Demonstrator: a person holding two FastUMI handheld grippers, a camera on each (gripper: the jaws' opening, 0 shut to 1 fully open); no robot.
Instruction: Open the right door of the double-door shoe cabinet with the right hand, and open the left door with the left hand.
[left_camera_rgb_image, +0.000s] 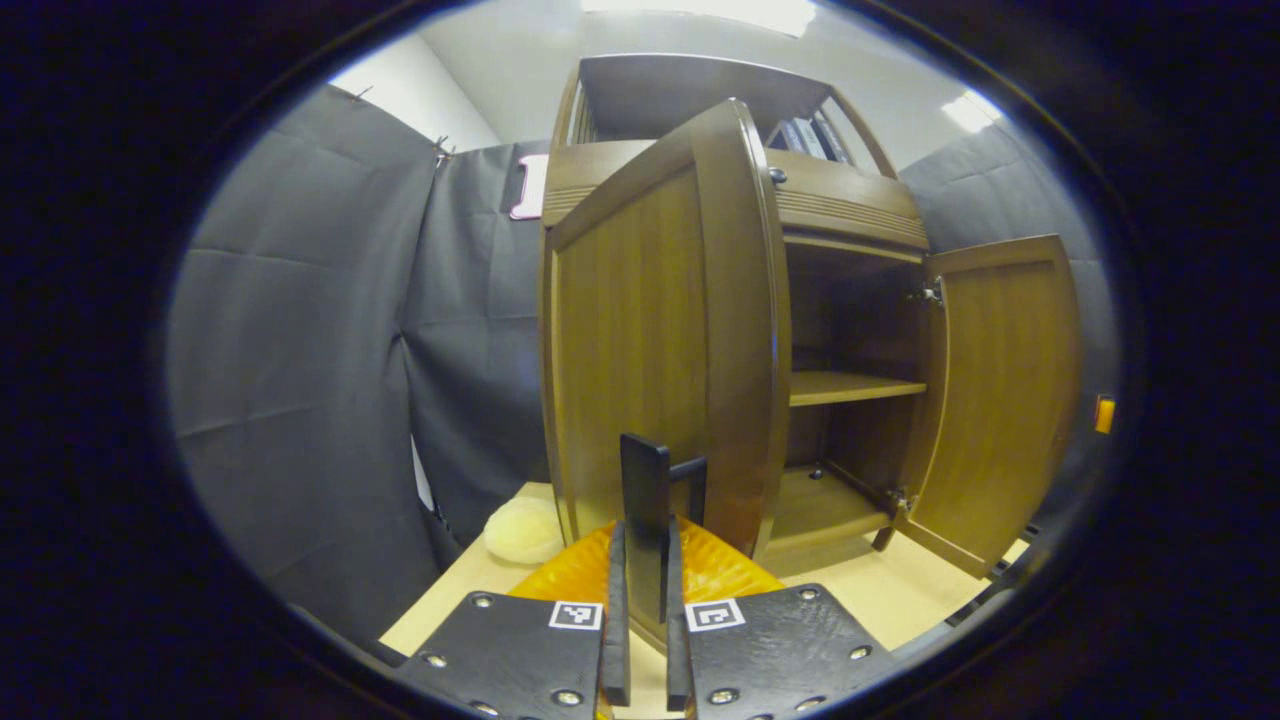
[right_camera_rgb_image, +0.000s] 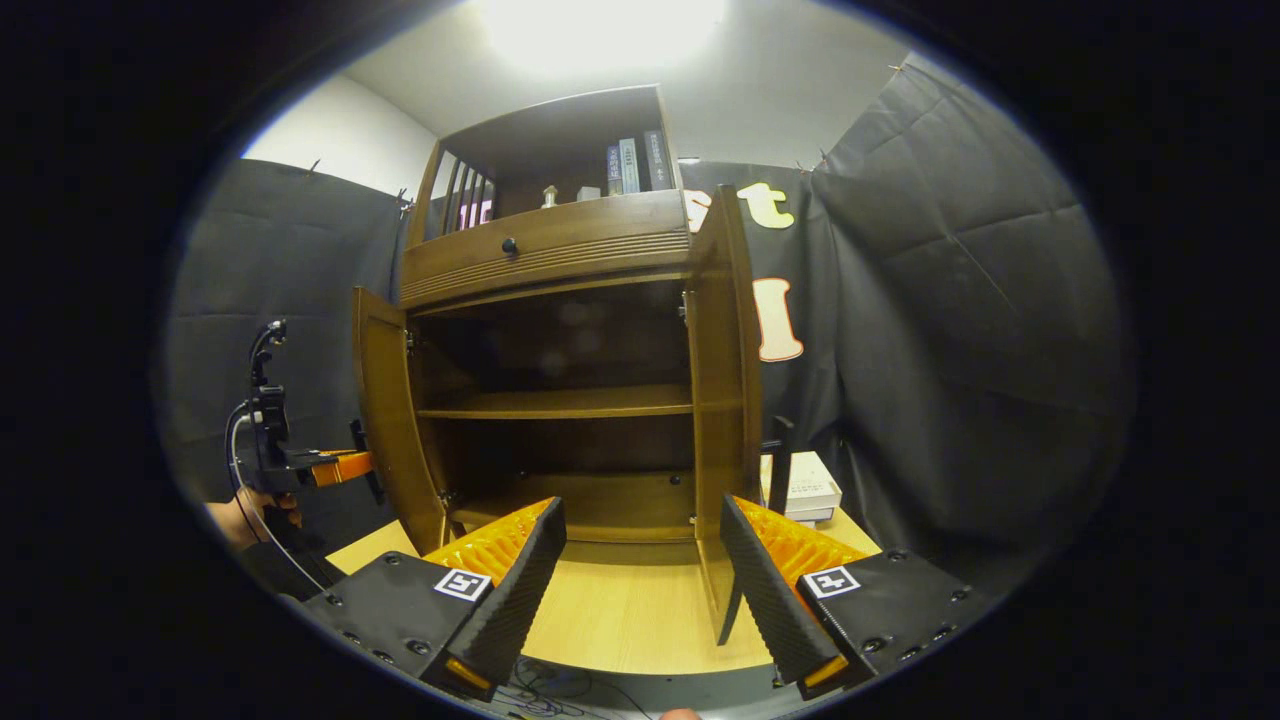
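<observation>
Gripping upright handle of swung-out left door, left claw clamped, right claw wide, empty.

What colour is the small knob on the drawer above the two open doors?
The knob is dark, nearly black, on the brown wooden drawer. The right gripper view shows it best.

You're in a recording booth, not a home: black cloth walls pinned up on every side, a white ceiling with bright lamps, and a lone wooden cabinet on a pale worktop.
</observation>
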